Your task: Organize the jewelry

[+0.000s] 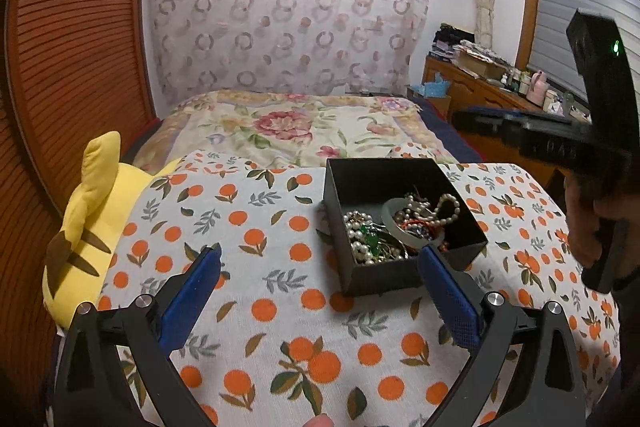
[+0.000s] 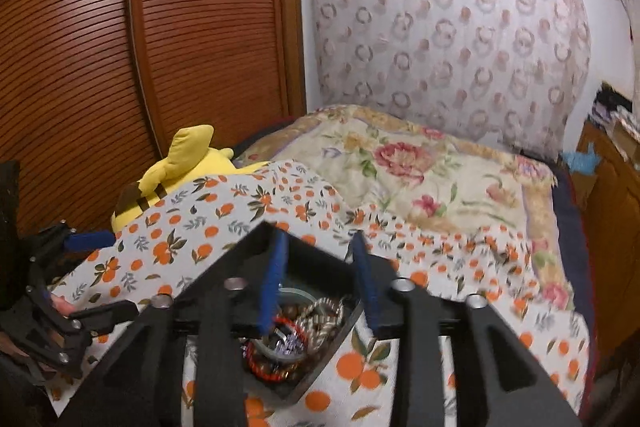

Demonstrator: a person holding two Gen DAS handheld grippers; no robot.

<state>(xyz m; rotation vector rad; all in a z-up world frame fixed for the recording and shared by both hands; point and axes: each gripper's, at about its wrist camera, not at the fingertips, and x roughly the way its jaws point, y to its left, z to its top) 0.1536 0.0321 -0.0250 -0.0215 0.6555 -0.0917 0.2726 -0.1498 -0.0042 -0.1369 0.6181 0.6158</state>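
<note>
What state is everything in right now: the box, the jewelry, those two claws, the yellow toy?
Black box: open, no lid on it, sitting on the orange-print cloth.
Jewelry: piled and tangled inside the box.
Left claw: open wide, empty, low over the cloth beside the box.
Right claw: open, empty, poised over the box.
Yellow plush toy: lying at the cloth's left edge.

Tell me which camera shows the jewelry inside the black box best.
The left wrist view: the open black box sits unobstructed, pearls and bangle clear. In the right wrist view the right gripper, open, hangs over it, and its fingers hide much of the blurred jewelry.
</note>
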